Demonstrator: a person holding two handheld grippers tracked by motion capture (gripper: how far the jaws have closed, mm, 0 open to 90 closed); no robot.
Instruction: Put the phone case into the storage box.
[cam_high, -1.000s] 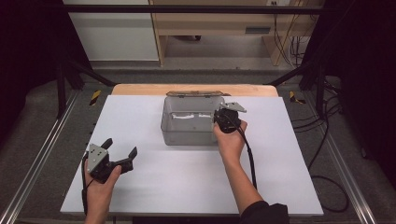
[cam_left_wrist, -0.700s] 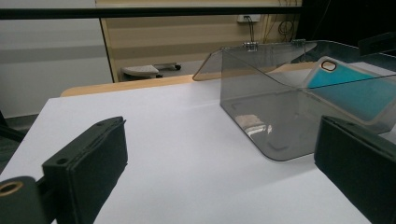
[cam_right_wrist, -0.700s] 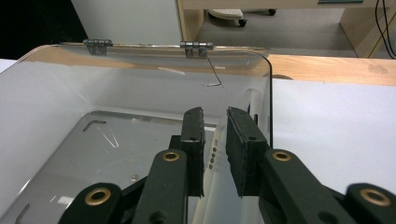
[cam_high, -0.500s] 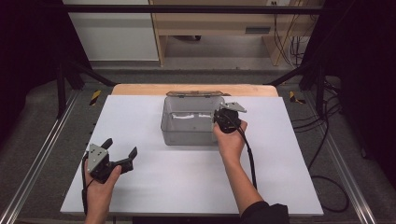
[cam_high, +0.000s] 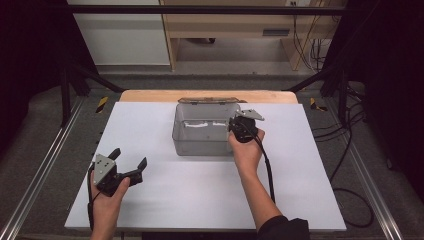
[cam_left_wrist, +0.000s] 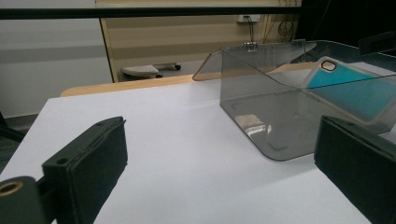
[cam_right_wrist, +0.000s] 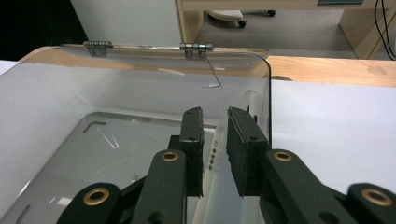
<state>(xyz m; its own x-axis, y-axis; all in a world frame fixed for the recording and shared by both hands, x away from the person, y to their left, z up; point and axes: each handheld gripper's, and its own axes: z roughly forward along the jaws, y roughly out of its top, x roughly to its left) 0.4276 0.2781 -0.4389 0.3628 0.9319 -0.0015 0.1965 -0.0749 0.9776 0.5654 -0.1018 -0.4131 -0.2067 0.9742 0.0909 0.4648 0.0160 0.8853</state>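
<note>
- The clear storage box (cam_high: 205, 131) is showing a smoky grey tint, with small silver hinges (cam_right_wrist: 196, 47) gleaming along its back edge.
- A phone case (cam_left_wrist: 353, 91) is glowing turquoise through the box wall, its camera cutout ringed in tan.
- The table top (cam_high: 150, 120) is lying plain white, with a light wood strip (cam_high: 150, 95) running behind it.
- The left gripper (cam_high: 131, 162) and right gripper (cam_right_wrist: 215, 154) are showing matte black, with brass-coloured rivets; grey plates are sitting on top.
- The right gripper's cable (cam_high: 267, 165) is trailing black.
</note>
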